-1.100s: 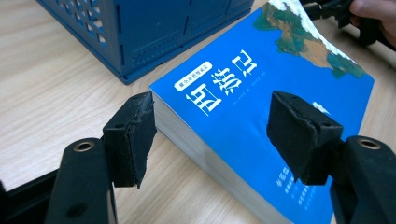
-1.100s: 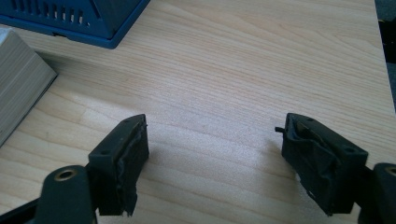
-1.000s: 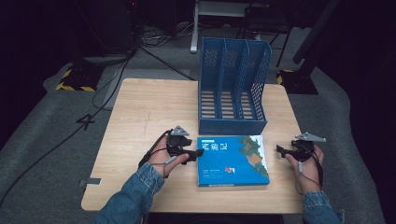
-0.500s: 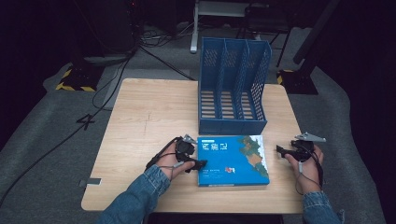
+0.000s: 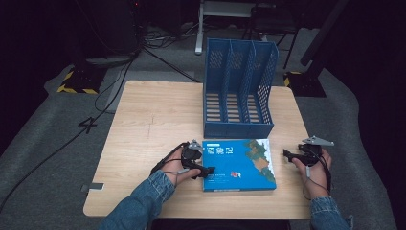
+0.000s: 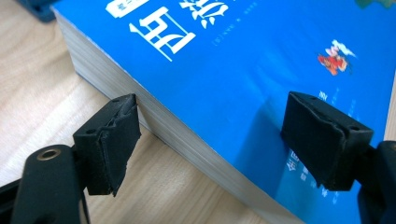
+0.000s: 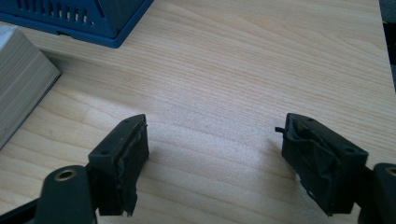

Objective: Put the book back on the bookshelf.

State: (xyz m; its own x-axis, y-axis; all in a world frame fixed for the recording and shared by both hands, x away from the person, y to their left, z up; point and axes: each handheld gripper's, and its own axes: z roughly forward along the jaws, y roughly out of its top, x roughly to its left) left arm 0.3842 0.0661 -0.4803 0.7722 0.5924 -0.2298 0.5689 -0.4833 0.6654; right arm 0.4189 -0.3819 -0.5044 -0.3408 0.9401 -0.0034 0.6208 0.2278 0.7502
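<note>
Your left gripper (image 6: 210, 140) straddles the book's (image 5: 238, 163) near-left edge, jaws just opened wide, not pressing. Right gripper (image 5: 288, 154) waits released, just beside the book's right edge.

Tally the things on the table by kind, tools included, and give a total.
Thick blue paperback book: 1
Blue perforated plastic file rack with three slots: 1
Black two-jaw hand-held tool: 2 (left tool, right tool)
Total: 4
</note>
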